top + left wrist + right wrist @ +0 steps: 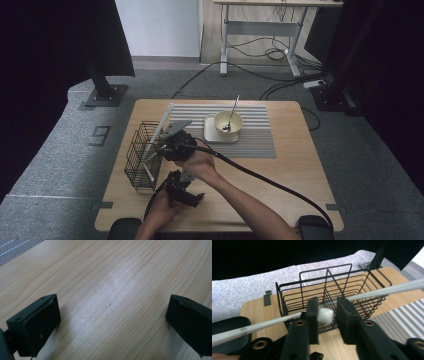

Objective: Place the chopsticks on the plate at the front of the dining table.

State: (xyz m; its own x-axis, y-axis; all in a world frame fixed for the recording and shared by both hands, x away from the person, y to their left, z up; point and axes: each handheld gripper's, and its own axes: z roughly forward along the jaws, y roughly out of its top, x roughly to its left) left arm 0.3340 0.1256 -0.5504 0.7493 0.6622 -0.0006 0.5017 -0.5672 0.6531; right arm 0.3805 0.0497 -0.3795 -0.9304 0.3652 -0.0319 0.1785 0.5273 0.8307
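Note:
My right gripper (327,308) is shut on the square white end of a chopstick (325,315) that points back at its camera. A second long white chopstick (262,325) runs across behind the jaws, over the black wire basket (294,293). From above, the right gripper (162,145) hangs at the right rim of the basket (136,156), and a white chopstick (164,122) slants up from it. My left gripper (195,198) rests low by the table's front edge. Its jaws (112,315) stand wide open over bare wood with nothing between them.
A cream bowl (228,121) with a metal spoon (232,112) sits on a white square plate (210,134), on a striped mat (260,135) at the table's back. Another white stick (148,172) stands inside the basket. The right gripper's cable (270,185) trails off to the front right.

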